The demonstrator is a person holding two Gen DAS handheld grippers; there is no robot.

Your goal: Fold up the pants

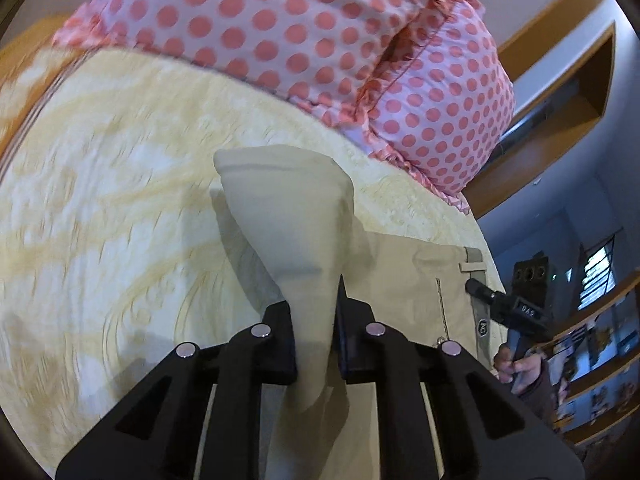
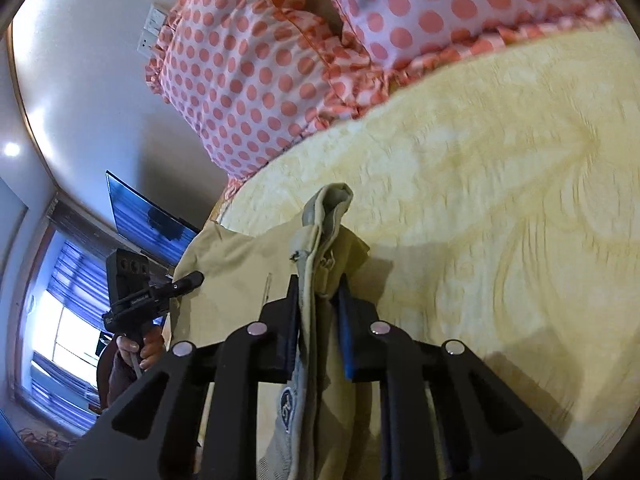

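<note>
Beige pants lie stretched over a yellow patterned bedspread. My left gripper is shut on a bunched corner of the pants that sticks up between its black fingers. My right gripper is shut on the waistband end of the pants, which stands up in a fold. The right gripper also shows in the left wrist view at the waistband, and the left gripper shows in the right wrist view at the far edge of the pants.
A pink pillow with red polka dots lies at the head of the bed, also in the right wrist view. Wooden shelves stand at the right. A dark screen and a window with blue curtains are at the left.
</note>
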